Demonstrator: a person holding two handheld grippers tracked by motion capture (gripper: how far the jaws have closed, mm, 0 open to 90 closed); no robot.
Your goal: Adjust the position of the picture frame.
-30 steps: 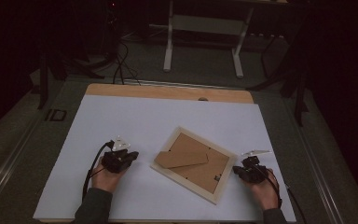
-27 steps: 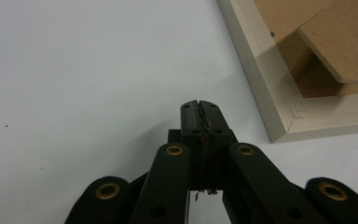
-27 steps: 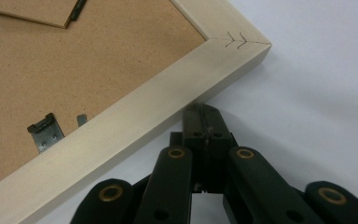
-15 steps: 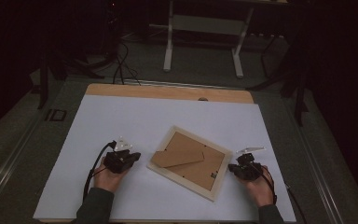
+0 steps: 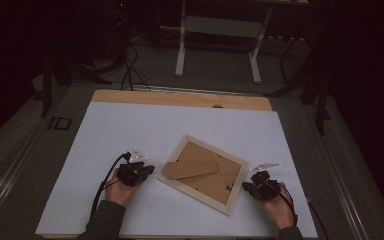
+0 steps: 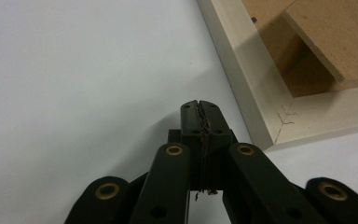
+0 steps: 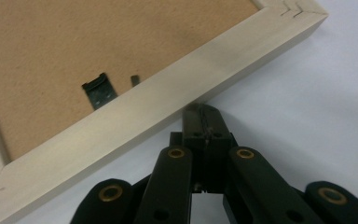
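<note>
a pale wooden picture frame [image 5: 203,173] lies face down and skewed on the white tabletop [image 5: 145,125], its brown backing board [image 5: 215,181] up and a loose fibreboard stand flap [image 5: 192,162] resting on it. the left tool [image 5: 149,170] sits near the frame's left corner, jaws pressed fully together on nothing, apart from the wood. the right tool [image 5: 246,187], also clamped empty, has its tips at the frame's right edge, just beside or touching it.

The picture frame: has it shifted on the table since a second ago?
Yes. The picture frame has slid slightly left, away from the white table's right edge.
</note>
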